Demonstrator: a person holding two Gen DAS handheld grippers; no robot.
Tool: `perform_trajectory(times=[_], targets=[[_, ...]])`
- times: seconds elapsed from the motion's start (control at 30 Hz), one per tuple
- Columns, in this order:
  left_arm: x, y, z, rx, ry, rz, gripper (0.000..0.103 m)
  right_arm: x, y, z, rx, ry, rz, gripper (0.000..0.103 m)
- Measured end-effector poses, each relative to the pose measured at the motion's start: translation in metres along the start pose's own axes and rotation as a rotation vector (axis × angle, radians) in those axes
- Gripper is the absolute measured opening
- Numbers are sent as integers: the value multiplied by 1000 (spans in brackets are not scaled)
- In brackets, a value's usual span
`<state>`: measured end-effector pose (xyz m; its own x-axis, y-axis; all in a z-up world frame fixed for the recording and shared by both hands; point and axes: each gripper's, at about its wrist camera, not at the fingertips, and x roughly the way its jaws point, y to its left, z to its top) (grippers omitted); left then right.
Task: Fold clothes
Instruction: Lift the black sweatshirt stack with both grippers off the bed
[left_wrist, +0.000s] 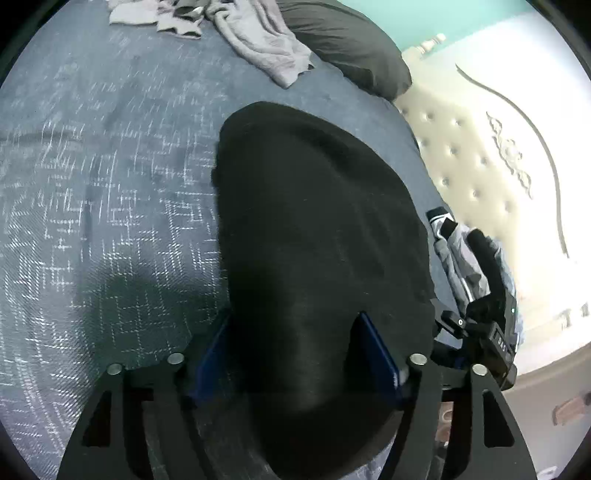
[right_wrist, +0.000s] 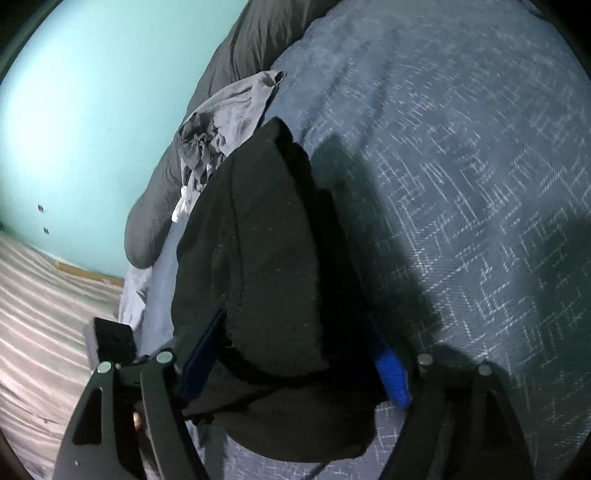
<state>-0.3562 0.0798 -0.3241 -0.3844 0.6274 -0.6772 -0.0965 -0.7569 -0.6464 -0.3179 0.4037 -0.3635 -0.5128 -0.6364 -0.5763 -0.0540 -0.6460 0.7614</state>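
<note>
- Your left gripper (left_wrist: 295, 354) and right gripper (right_wrist: 291, 354) each hold the black cloth (left_wrist: 317, 221) between the blue fingers.
- It hangs over the blue bed (left_wrist: 110, 184).
- Keep both edges level and pulled flat.
- The fingertips hide under the cloth.
- Grey clothes (left_wrist: 258, 40) wait near the pillow.

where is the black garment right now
The black garment hangs centre-frame in both wrist views, between the fingers of both grippers, above the blue bedspread.

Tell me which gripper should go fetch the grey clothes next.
Probably right: in its view the grey clothes lie just past the black garment, nearer than in the left view. Both grippers, left and right, grip it.
</note>
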Motion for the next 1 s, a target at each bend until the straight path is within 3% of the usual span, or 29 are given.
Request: perform_trajectory(times=[0.2,0.47,0.73,0.8,0.87,1.0], targets=[[7,-2,0,-6,-17,-22,79,6,3,1,-21,6,-4,86],[12,-11,-2,21,-2,-44,77,12,3,3,-23,31,18,80],[15,-7,6,31,-9,-43,78,16,2,5,-11,20,37,83],[16,-5,6,33,-7,-44,76,15,3,5,-14,19,45,79],[12,-5,3,33,-9,-49,71,11,4,4,-16,26,67,67],[12,-3,1,37,-12,-57,68,7,8,2,-30,34,74,64]])
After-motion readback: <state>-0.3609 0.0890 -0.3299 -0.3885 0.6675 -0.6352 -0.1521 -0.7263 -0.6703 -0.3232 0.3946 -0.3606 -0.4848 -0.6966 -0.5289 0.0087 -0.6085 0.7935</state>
